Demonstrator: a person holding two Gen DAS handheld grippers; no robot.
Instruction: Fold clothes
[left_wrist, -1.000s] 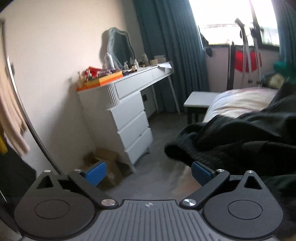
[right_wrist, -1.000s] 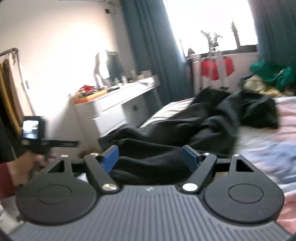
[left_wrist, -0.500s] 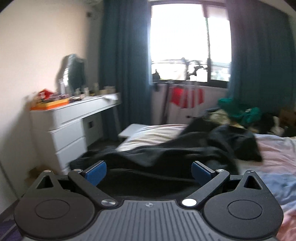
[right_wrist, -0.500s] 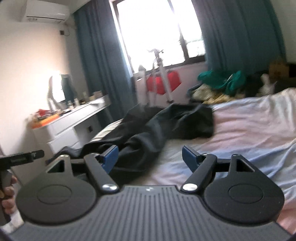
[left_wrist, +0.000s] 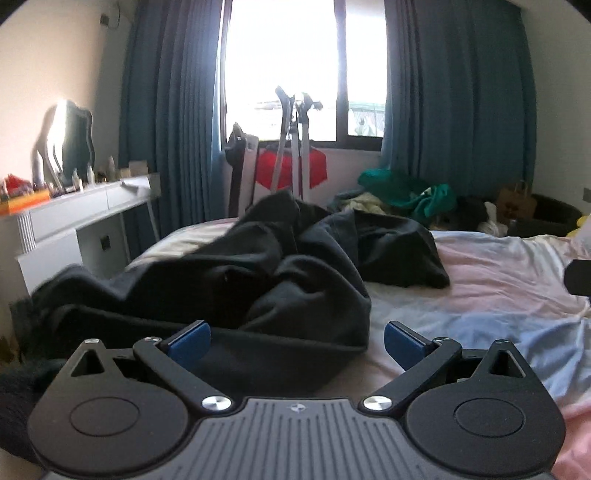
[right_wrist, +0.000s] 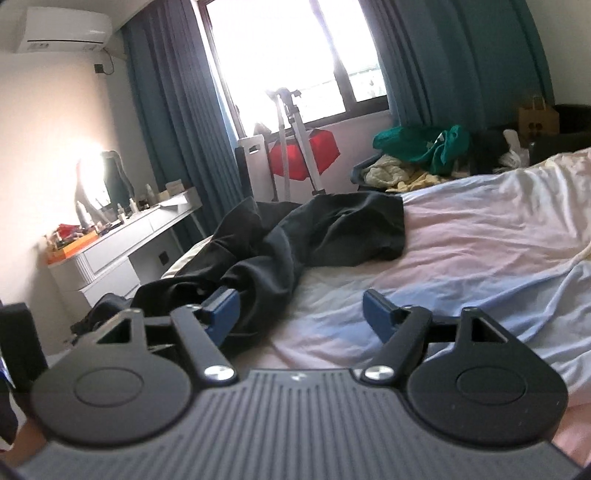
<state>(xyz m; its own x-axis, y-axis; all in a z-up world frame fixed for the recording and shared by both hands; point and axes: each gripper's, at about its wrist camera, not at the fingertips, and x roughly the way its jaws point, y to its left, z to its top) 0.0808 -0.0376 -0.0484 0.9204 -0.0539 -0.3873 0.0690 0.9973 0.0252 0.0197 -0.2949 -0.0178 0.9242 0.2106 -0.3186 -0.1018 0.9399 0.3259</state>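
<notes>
Since a second earlier, both views had swung off the dresser (left_wrist: 74, 218) wall to face the window (left_wrist: 295, 66). Left hand-held gripper (left_wrist: 295, 341) pointed slightly down over the bed (left_wrist: 498, 295), jaws wide, nothing held; crumpled black garment (left_wrist: 240, 280) lay at 12 o'clock from it, just past the pads. Right hand-held gripper (right_wrist: 299, 314) also tilted slightly down, jaws had just been closing a little but were wide apart, empty; garment at 11 o'clock, its near fold behind the left pad.
</notes>
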